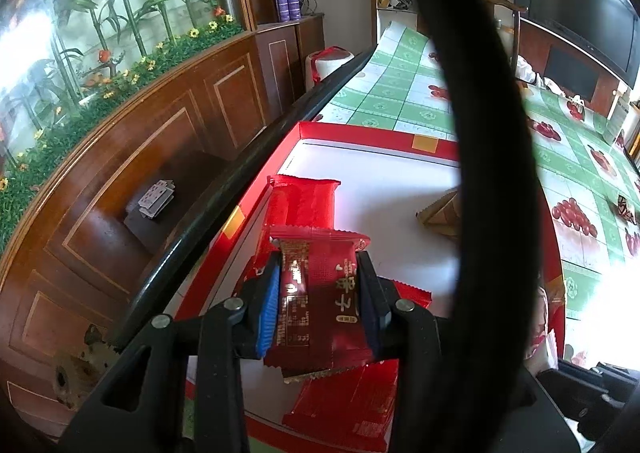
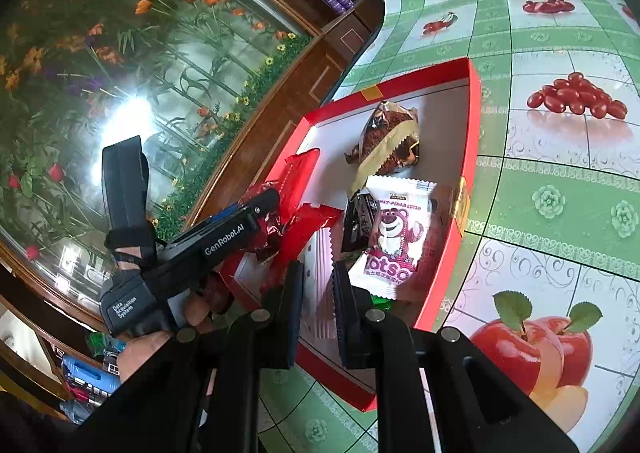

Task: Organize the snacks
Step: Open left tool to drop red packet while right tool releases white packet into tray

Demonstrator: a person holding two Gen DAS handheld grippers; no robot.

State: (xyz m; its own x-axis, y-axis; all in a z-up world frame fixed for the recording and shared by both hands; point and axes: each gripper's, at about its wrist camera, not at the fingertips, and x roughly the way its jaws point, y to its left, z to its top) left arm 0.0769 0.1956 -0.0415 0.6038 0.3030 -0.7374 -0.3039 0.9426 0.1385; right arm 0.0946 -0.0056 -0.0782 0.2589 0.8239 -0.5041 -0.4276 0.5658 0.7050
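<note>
Fruit-print tablecloth table (image 2: pixel 560 189), red snack box (image 2: pixel 474 141) on it

- Red box (image 2: pixel 474 121) low-walled, top open; entry from above is free.
- White box floor bare at far end (image 1: pixel 380 181) and in the strip under the right tool (image 2: pixel 318 285).
- Left side blocked: left tool (image 1: pixel 318 293), clamped on a dark red packet (image 1: pixel 320 293), over red packets (image 1: pixel 300 201).
- Right side crowded: brown snack (image 2: pixel 390 137), pink bear packet (image 2: pixel 396 229).
- Worktop (image 2: pixel 560 181) beside box clear.
- Black cable (image 1: pixel 492 133) arcs across left view.
</note>
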